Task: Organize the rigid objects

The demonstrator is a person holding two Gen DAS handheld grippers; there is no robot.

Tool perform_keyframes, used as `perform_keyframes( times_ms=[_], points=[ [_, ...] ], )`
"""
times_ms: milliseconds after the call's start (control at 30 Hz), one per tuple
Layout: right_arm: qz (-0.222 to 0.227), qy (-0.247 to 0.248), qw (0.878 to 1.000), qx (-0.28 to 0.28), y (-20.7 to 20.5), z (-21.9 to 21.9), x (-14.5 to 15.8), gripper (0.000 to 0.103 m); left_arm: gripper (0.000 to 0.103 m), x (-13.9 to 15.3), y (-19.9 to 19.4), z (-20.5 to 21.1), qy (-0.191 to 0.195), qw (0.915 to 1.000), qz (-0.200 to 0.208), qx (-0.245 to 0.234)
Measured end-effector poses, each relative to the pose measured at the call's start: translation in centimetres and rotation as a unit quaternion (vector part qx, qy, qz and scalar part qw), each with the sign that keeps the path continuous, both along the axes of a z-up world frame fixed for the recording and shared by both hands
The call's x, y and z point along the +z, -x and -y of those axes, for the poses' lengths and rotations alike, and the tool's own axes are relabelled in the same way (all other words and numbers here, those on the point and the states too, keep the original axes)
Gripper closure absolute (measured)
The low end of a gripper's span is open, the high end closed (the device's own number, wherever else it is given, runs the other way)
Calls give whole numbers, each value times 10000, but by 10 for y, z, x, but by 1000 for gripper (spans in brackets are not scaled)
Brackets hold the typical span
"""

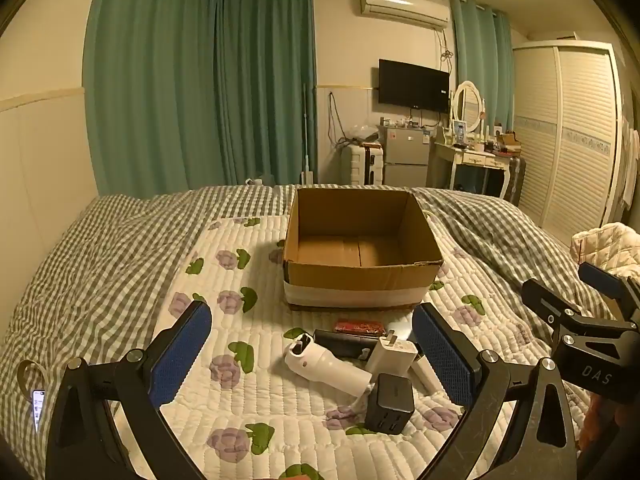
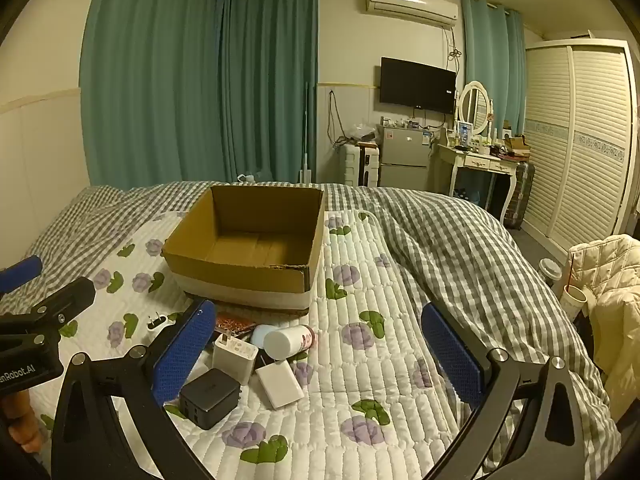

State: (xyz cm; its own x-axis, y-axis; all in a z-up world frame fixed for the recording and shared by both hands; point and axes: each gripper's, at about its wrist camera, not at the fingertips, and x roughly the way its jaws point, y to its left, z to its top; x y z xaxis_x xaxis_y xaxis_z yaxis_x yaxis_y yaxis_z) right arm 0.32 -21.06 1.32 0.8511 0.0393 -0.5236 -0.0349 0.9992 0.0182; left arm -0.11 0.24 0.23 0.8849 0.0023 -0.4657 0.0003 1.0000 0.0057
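An open, empty cardboard box [image 1: 360, 276] [image 2: 240, 276] sits on the quilted bed. In front of it lies a pile of small items: a black charger cube [image 1: 390, 404] [image 2: 208, 398], a white plug adapter [image 1: 394, 354] [image 2: 234, 356], a white cylindrical device [image 1: 324, 364], a white bottle [image 2: 288, 342], a flat white block [image 2: 280, 384], a red patterned case [image 1: 358, 326] [image 2: 234, 322] and a black flat item [image 1: 340, 342]. My left gripper [image 1: 312, 360] is open above the pile. My right gripper [image 2: 320, 354] is open, right of the pile.
A flowered white quilt [image 2: 380, 360] lies over a checked duvet [image 1: 100, 260]. A phone [image 1: 38, 404] and a tape ring [image 1: 30, 372] lie at the left. A white jacket [image 2: 612, 300] and paper cups [image 2: 572, 300] stand beside the bed at the right.
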Motion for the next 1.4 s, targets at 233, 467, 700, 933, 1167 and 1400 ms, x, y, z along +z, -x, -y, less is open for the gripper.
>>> perform_keyframes(
  times_ms=[233, 467, 700, 933, 1167, 1400],
  points=[
    [-3, -38, 10000, 11, -1, 0, -2, 0, 1, 1, -1, 0, 15, 10000, -20, -67],
    [-20, 6, 10000, 5, 2, 2, -4, 0, 1, 0, 0, 5, -16, 10000, -13, -68],
    [-47, 24, 10000, 5, -2, -1, -9, 0, 1, 1, 1, 1, 66, 9999, 15, -108],
    [-75, 61, 10000, 18, -2, -4, -5, 0, 1, 2, 2, 4, 17, 9999, 56, -88],
    [-90, 64, 9999, 23, -2, -5, -5, 0, 1, 0, 1, 3, 11, 10000, 28, -50],
    [-109, 61, 9999, 34, -2, -5, -5, 0, 1, -3, 0, 2, -5, 10000, 20, -76]
  ],
)
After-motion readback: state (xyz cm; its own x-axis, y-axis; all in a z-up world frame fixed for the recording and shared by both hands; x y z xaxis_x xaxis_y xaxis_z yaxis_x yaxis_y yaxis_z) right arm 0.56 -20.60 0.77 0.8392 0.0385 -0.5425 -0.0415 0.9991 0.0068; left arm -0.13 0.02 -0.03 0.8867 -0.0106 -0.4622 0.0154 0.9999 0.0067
